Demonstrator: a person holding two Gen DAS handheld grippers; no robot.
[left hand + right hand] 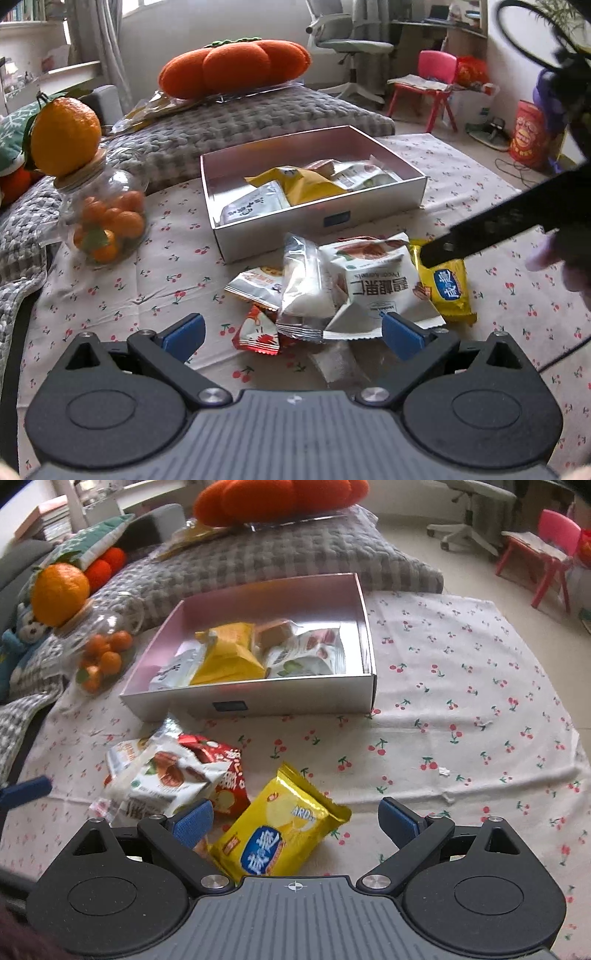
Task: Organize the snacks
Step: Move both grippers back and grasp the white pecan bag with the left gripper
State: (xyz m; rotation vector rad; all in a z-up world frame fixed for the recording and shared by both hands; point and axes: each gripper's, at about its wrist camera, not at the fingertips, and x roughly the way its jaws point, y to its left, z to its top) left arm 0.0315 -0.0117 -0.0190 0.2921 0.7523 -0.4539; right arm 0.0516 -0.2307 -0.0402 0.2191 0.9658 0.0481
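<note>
White nut pack in the loose pile carried big Chinese chars, seen upside down in left wrist view, w/ small Latin line beside them, approx "Pecan Kernels" – too small to be sure. Yellow pack showed a blue oval w/ white Chinese chars, plus pale letters "ARD" nr its upper right; same oval readable on it in left view. Red pack had white Chinese chars, partly hidden. White pack inside box bore dark Chinese chars, blurred. Red tin on floor: print illegible.
</note>
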